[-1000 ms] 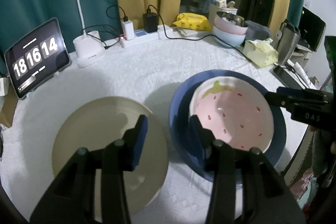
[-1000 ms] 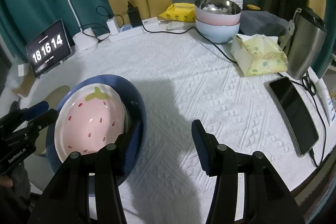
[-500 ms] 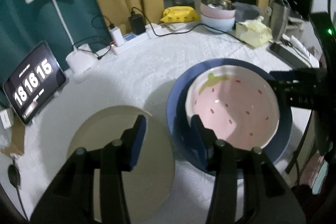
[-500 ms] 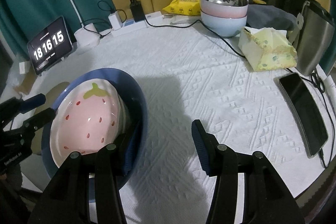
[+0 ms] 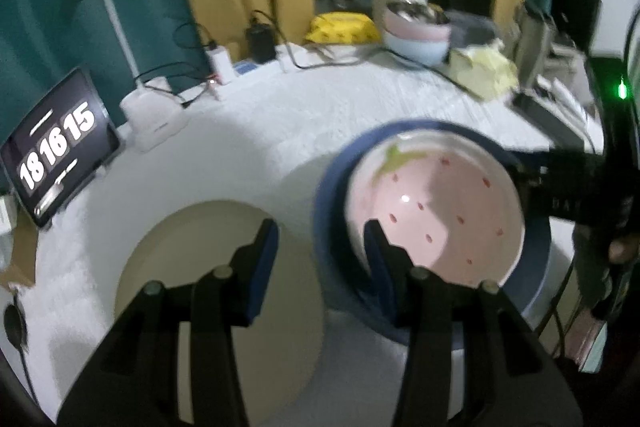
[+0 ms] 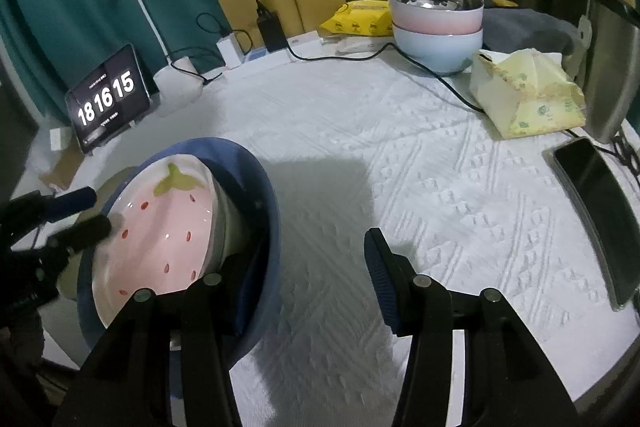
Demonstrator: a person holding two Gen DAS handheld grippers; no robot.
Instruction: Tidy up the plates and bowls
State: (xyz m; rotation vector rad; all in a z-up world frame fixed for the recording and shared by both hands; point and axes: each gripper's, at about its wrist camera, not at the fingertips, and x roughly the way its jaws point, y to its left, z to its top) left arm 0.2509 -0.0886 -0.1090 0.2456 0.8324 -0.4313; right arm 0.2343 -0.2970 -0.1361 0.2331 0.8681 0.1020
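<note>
White tabletop (image 6: 400, 167) holds a blue plate (image 6: 264, 187) at eight o'clock, pink bowl (image 6: 160, 227) inside. Both grippers (image 5: 320, 247) (image 6: 308, 267) straddle its rim, jaws open. A tilt could slide the bowl out.

Count: 2 plates (blue (image 5: 332, 187), beige (image 5: 160, 259)); 3 bowls (strawberry (image 5: 440, 211), pink (image 6: 434, 17), light blue (image 6: 438, 47)); 2 grippers (left (image 5: 320, 247), right (image 6: 312, 267)).

Blue plate (image 6: 264, 195) w/ strawberry bowl (image 6: 160, 227) now tilts up off the tablecloth (image 6: 400, 187), raised on the side away from the cream plate (image 5: 192, 267), vs. lying flatter 1 s ago. Clock (image 6: 106, 99) reads 18:16:15, was :14.
</note>
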